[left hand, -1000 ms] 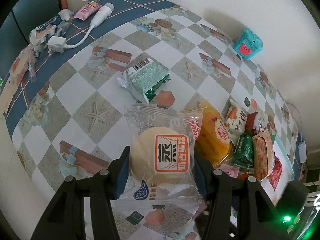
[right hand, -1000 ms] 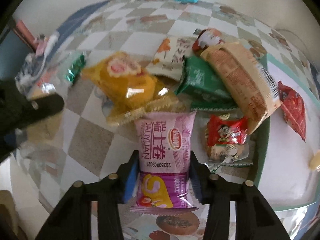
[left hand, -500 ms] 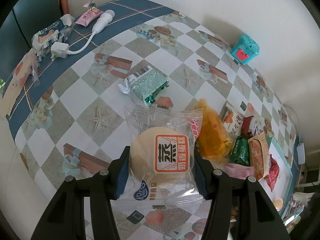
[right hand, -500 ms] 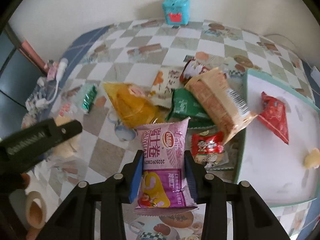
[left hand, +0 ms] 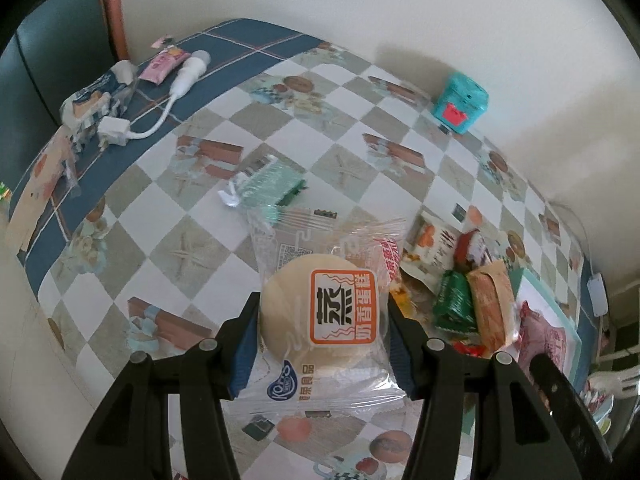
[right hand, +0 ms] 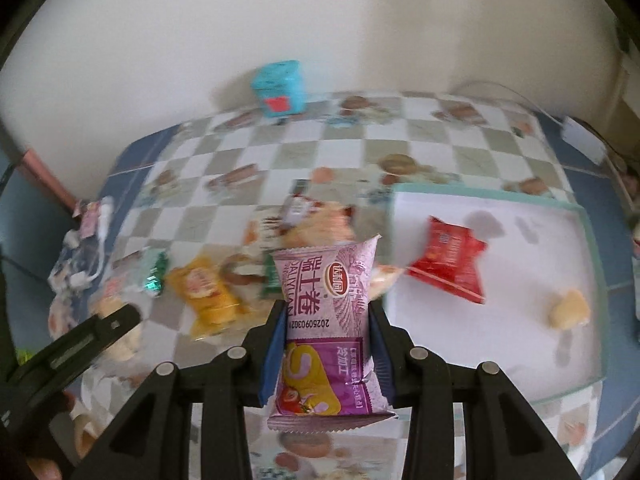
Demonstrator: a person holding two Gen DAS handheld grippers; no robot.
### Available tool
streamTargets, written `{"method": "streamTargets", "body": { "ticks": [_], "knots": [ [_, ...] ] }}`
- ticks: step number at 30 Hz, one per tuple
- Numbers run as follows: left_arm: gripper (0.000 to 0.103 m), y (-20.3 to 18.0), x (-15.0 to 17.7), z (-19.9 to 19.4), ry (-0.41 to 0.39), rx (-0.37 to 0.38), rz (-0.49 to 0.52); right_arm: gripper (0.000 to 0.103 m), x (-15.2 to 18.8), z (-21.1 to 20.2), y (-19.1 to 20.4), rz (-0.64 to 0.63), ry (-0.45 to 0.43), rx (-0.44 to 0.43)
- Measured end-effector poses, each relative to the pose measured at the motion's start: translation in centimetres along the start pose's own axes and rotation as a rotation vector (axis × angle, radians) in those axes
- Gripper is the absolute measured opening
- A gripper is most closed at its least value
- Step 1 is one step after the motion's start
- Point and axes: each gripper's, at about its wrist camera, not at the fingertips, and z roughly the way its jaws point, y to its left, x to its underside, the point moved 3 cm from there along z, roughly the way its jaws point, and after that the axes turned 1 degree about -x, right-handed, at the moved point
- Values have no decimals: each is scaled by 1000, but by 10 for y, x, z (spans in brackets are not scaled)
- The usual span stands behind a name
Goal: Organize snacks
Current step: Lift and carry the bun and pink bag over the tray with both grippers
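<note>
My left gripper is shut on a clear-wrapped round steamed cake with an orange label, held above the checkered table. My right gripper is shut on a purple swiss-roll packet, held above the table near the left edge of a white tray with a teal rim. The tray holds a red packet and a small pale cake. A pile of snacks lies left of the tray: a yellow packet, green packets and a tan packet.
A green-and-white packet lies alone mid-table. A teal box stands by the back wall. A white charger with cable, a pink tube and wrappers lie at the far left. The left gripper's arm shows in the right wrist view.
Both grippers have risen away from the table with their packets. The right gripper has moved right, toward the tray, and its view is motion-blurred.
</note>
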Motion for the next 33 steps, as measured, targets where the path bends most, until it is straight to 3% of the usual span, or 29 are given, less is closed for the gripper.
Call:
{"method": "streamTargets", "body": {
  "ticks": [3,11,24,28,33],
  "knots": [
    [58,-15,5,-1,4,7,35,42,-5,3,-29,52,-2,68],
    [58,-89,35,-6,7,48,201,42,-8,3,-118,235,10,150],
    [58,-236,118,2,62,166,546,42,19,-23,-263,533,-10,368],
    [58,-258,133,19,115,189,590,42,29,-21,-285,601,11,383],
    [58,-275,151,37,110,170,671,43,36,-11,-294,643,37,366]
  ]
}}
